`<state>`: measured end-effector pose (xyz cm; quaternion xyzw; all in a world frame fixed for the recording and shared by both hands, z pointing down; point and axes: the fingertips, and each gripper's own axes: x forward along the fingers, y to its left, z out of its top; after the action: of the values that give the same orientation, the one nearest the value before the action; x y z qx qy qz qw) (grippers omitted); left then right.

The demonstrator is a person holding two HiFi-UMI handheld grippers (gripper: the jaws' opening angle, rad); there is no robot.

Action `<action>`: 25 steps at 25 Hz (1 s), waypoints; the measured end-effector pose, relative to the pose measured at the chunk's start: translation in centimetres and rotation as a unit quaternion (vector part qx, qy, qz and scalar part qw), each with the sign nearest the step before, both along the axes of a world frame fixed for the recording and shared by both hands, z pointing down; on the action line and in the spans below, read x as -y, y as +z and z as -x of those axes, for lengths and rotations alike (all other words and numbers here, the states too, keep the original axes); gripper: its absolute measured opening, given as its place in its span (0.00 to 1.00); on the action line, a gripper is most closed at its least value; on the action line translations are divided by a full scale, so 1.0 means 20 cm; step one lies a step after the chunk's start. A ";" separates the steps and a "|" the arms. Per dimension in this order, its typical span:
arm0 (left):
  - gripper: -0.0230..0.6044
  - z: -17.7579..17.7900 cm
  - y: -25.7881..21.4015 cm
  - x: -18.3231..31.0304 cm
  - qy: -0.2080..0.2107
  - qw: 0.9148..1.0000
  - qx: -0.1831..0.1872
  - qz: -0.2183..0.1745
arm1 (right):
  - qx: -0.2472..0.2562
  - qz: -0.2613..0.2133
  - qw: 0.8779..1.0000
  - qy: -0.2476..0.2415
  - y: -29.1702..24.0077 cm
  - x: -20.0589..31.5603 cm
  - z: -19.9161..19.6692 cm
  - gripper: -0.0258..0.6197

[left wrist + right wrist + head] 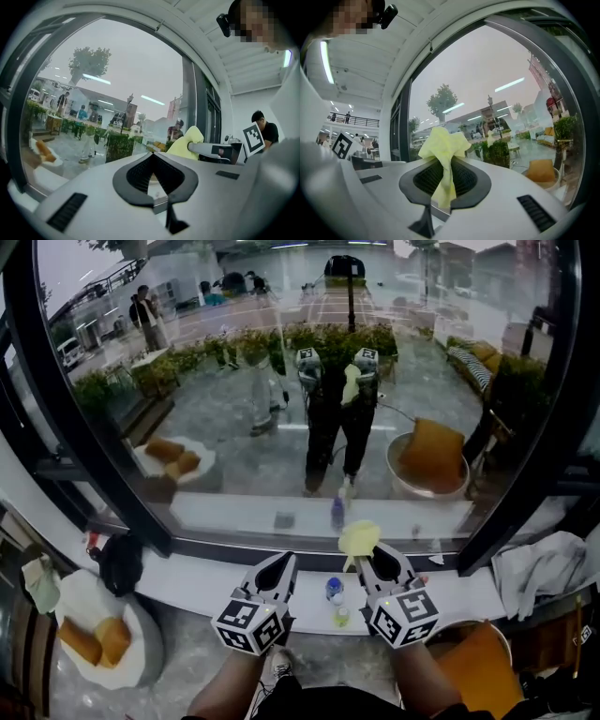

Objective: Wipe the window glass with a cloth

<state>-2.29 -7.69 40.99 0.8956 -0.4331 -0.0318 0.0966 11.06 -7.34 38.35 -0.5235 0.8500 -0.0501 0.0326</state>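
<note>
The window glass (281, 381) fills the head view and mirrors both grippers. My right gripper (370, 554) is shut on a crumpled yellow cloth (359, 538), which sticks out past its tips just short of the glass above the sill. In the right gripper view the cloth (443, 143) is pinched between the jaws of that gripper (443, 161), bunched on top with a tail hanging down. My left gripper (277, 568) sits beside it to the left, shut and empty. In the left gripper view its tips (152, 154) meet, and the cloth (187, 140) shows to the right.
A white sill (187, 582) runs under the glass, with a small blue-capped bottle (334, 590) between the grippers. Black frame bars stand at left (84, 427) and right (525, 456). A black bag (120, 563), a round chair with orange cushions (94, 638) and pale fabric (544, 563) lie nearby.
</note>
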 end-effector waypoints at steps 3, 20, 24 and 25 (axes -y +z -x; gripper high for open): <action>0.05 0.09 0.00 0.11 0.007 1.000 -0.001 0.002 | 0.000 0.000 1.000 0.007 -0.01 0.11 0.10 0.13; 0.05 0.77 0.06 0.62 0.018 1.000 -0.021 0.005 | -0.025 -0.016 0.999 0.031 -0.07 0.72 0.77 0.13; 0.05 0.93 0.09 0.67 0.013 1.000 -0.020 0.002 | -0.042 -0.032 0.998 0.042 -0.10 0.83 0.91 0.13; 0.05 0.97 0.09 0.68 0.010 1.000 -0.021 0.002 | -0.048 -0.037 0.997 0.044 -0.11 0.86 0.95 0.13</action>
<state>-21.72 -21.35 42.80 0.8989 -0.4220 -0.0484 0.1073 -7.90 -24.53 36.08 -0.5608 0.8278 0.0080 0.0138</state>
